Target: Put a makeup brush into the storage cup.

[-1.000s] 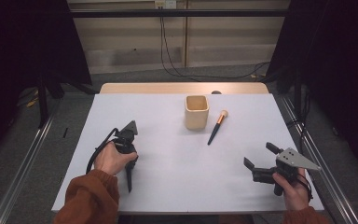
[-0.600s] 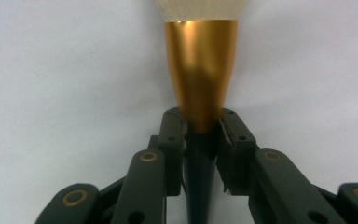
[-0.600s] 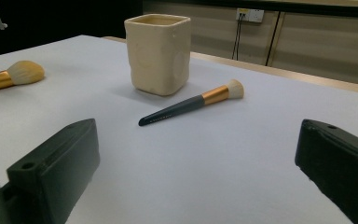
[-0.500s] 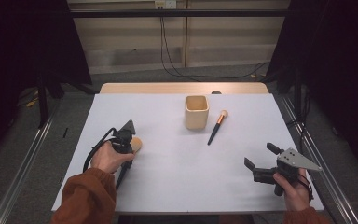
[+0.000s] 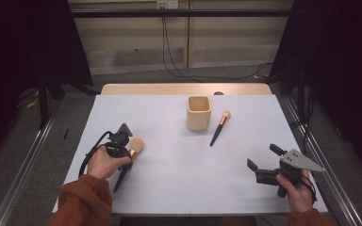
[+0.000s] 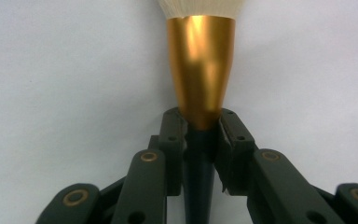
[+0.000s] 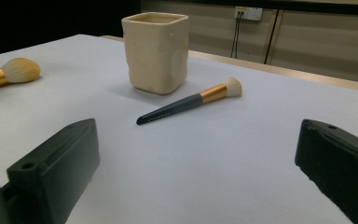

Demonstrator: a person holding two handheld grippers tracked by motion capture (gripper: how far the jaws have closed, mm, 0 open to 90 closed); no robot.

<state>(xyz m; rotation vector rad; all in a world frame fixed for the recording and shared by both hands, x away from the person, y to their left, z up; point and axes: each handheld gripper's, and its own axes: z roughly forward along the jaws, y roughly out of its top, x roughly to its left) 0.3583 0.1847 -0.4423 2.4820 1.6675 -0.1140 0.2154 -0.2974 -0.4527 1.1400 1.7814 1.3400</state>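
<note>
The left gripper [image 5: 126,153] has just squeezed its jaws tight on the big brush [image 6: 200,70] near the table's [image 5: 179,188] left side, while the right gripper [image 5: 264,162] stays wide open, holding nothing.

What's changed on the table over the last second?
The left hand-held gripper has just closed its jaws on the big brush, gripping where the handle meets the gold collar. The right hand-held gripper, cup and small brush stayed put.
</note>
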